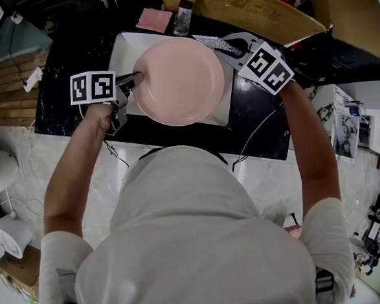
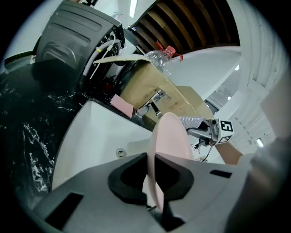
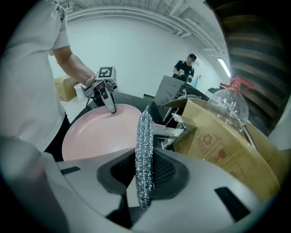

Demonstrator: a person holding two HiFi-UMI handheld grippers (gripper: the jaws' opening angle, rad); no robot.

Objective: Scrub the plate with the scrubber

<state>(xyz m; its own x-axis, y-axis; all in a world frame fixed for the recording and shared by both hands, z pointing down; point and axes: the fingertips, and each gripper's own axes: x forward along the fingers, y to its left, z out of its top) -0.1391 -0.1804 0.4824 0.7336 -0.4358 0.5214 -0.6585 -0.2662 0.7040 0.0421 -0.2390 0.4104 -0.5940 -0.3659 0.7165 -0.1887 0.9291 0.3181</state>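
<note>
We hold the pink plate (image 1: 178, 80) over the white sink (image 1: 121, 47), with our left gripper (image 1: 133, 78) clamped tight on the plate's left rim. Our right gripper (image 3: 145, 170) is closed on the silvery scrubber (image 3: 144, 141), which is pinched flat between its jaws just beside the plate's upper right rim. We cannot tell whether they touch. A cardboard box (image 3: 218, 145) stands behind the sink.

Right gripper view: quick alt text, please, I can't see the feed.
The right hand-held gripper is shut on a silver mesh scrubber, seen edge-on in front of a pink plate whose far rim the left hand-held gripper clamps.
</note>
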